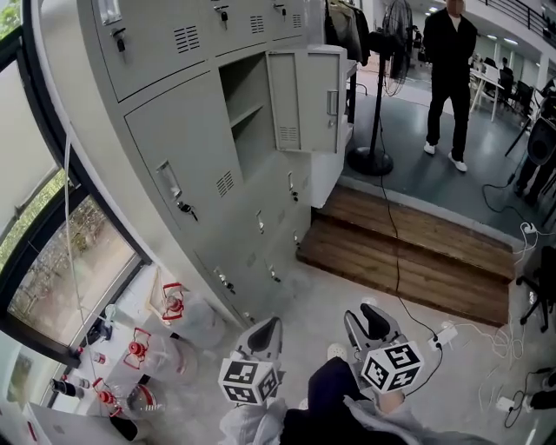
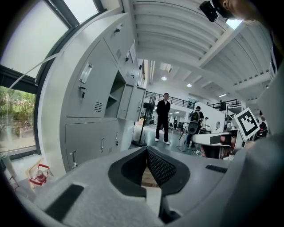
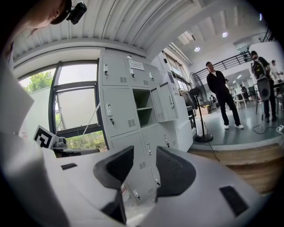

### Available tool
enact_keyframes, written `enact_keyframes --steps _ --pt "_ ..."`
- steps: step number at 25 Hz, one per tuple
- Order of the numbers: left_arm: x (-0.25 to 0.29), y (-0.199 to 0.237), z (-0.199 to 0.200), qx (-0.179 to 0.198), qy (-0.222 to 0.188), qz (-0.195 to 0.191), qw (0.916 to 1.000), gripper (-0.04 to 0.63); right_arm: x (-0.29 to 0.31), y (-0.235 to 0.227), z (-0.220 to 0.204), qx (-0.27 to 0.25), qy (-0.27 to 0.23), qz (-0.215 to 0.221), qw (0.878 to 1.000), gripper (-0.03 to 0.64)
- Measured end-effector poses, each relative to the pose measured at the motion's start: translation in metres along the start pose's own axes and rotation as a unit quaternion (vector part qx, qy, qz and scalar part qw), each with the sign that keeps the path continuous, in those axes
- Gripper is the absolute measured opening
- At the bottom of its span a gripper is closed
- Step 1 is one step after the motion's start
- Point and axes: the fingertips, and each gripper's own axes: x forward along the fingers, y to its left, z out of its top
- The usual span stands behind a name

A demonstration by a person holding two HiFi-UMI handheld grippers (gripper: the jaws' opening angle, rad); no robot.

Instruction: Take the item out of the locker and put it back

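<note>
- Left tongs [image 2: 146,150]: closed, tips pressed together, nothing between them (plain only in the left gripper view).
- Right tongs [image 3: 145,153]: open, a clear gap between the pads, nothing in it.
- Both tongs at once only in the head view, at bottom centre, well apart from the locker [image 1: 248,104].
- Locker at upper centre of the head view: compartment open, door [image 1: 304,100] swung out to the right, one shelf inside. Item itself not made out in any view.
- Only in the head view: white power strip [image 1: 443,335] on the floor, lower right.
- Only in the two gripper views: head camera [image 2: 208,9] at the top edge, person with a backpack [image 2: 194,119] in the distance.
- In all three views: standing person in black [image 1: 450,78], pedestal fan [image 1: 378,104] nearby.
</note>
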Motion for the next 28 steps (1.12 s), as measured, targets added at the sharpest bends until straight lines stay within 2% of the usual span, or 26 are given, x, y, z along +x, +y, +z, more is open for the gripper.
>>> enact_keyframes --steps 6,18,28 --pt "0.061 0.009 0.020 0.002 -0.001 0.005 1.0000 0.008 0.048 -0.036 0.019 -0.002 0.003 0.016 1.000 0.140" --pt "0.204 0.023 0.084 0.015 -0.028 0.029 0.9991 0.008 0.148 -0.146 0.093 -0.021 -0.014 0.038 0.999 0.140" --pt "0.274 0.043 0.092 0.000 -0.038 0.076 0.9964 0.008 0.214 -0.196 0.108 -0.030 -0.001 0.079 0.996 0.140"
